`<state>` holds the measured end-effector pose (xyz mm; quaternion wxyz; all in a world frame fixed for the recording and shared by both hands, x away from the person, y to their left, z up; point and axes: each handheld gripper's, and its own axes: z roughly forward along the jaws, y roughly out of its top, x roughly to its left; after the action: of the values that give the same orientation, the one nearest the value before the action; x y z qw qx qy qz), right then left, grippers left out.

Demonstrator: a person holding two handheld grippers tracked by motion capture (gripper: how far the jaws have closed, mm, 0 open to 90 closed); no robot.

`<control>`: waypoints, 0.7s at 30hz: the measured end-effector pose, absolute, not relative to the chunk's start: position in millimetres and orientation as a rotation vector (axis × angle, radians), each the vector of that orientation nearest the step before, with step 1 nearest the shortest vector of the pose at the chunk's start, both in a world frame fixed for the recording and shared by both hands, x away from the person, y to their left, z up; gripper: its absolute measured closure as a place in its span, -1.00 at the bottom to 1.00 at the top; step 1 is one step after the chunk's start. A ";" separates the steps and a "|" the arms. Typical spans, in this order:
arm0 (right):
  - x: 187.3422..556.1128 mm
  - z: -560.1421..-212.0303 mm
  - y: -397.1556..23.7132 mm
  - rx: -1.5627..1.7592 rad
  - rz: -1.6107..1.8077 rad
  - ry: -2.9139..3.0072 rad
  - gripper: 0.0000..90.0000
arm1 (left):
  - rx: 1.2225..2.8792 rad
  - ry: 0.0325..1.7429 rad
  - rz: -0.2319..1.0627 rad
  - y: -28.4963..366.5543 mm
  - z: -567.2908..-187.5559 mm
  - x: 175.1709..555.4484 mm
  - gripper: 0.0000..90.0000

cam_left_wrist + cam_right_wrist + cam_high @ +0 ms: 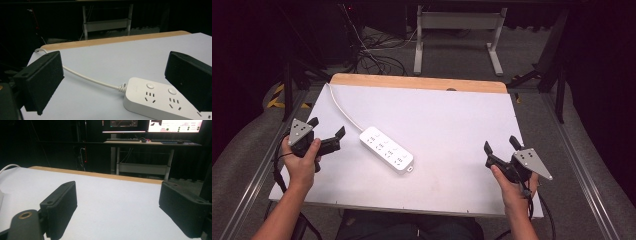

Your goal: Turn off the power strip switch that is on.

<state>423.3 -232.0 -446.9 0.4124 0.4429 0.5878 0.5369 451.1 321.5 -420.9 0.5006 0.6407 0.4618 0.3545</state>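
Both tools gaping, left tool (328, 132) near power strip (386, 149); right tool (500, 145) over bare table (452, 115).

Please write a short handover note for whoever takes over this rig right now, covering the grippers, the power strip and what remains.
Left gripper: open, holding nothing, just left of the power strip; in the left gripper view the strip's cord end lies between its spread jaws, untouched.
Right gripper: open, empty, near the table's right edge, well apart from the strip.
Power strip: lies flat and diagonal near the middle of the table; no plugs in its sockets. Its white cord runs off the far left corner.
Done: nothing visible yet.
Left: probably closing on the strip with the left gripper; all handling remains.
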 end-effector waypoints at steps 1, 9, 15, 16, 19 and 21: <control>423.8 -446.9 -230.8 1.110 1.352 1.484 -0.65 | 1.550 1.119 0.857 322.1 -421.0 450.9 -0.95; 425.4 -446.8 -230.2 1.107 1.355 1.485 -0.65 | 1.541 1.129 0.855 324.2 -421.4 449.6 -0.95; 425.5 -446.7 -229.7 1.104 1.354 1.488 -0.65 | 1.549 1.124 0.851 324.1 -421.6 449.6 -0.95; 425.5 -446.7 -229.6 1.104 1.354 1.487 -0.65 | 1.549 1.124 0.851 324.0 -421.6 449.6 -0.95; 425.3 -446.6 -229.5 1.106 1.353 1.486 -0.65 | 1.549 1.123 0.851 323.9 -421.6 449.6 -0.95; 425.3 -446.7 -229.5 1.107 1.353 1.487 -0.65 | 1.551 1.125 0.848 324.1 -421.6 449.7 -0.95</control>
<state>425.3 -229.5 -446.7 0.4107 0.4398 0.5907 0.5375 449.7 324.1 -421.6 0.4995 0.6412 0.4652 0.3507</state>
